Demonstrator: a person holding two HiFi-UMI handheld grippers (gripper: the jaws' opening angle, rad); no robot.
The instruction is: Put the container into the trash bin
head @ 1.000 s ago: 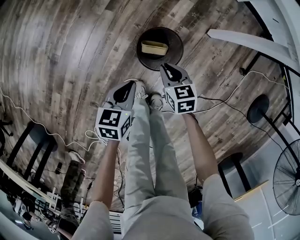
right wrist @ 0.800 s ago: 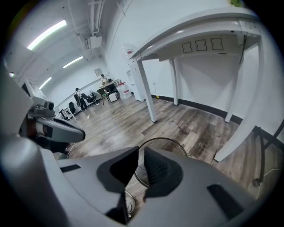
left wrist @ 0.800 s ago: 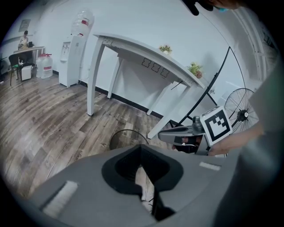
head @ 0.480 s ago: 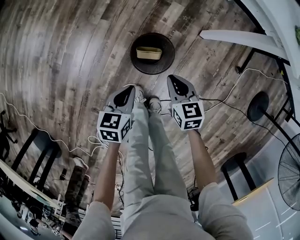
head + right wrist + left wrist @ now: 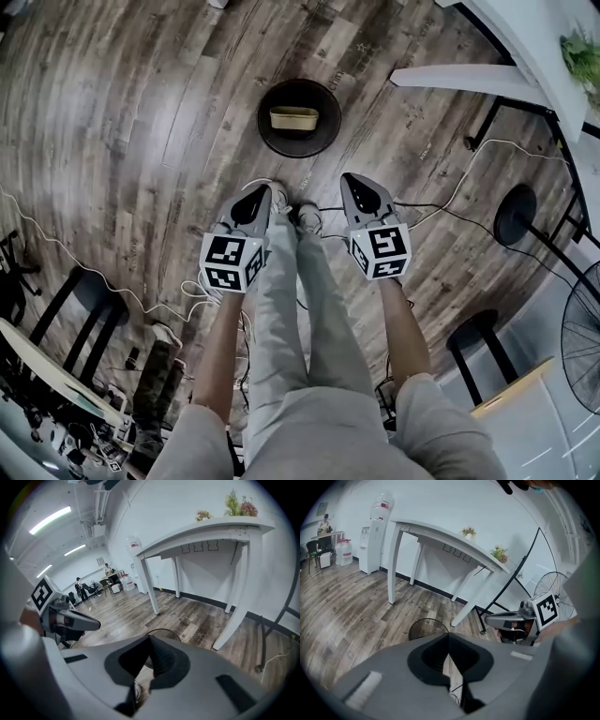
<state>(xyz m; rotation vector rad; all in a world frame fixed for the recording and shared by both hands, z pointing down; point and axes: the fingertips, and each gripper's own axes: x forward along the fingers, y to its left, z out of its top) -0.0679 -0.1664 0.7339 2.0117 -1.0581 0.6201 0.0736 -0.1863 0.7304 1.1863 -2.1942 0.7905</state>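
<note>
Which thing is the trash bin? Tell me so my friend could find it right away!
Find the long white table standing on the wooden floor. On the floor beside it, just ahead of the person's shoes, sits the trash bin, round and black. Unlike the flat black stand base nearby, it is open on top, with a pale yellow container lying inside.

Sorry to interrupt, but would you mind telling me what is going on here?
A person stands holding a gripper in each hand. The tan container already lies inside the round black trash bin on the wooden floor ahead of them. The left gripper and the right gripper both have their jaws together and hold nothing, so the task looks done.
</note>
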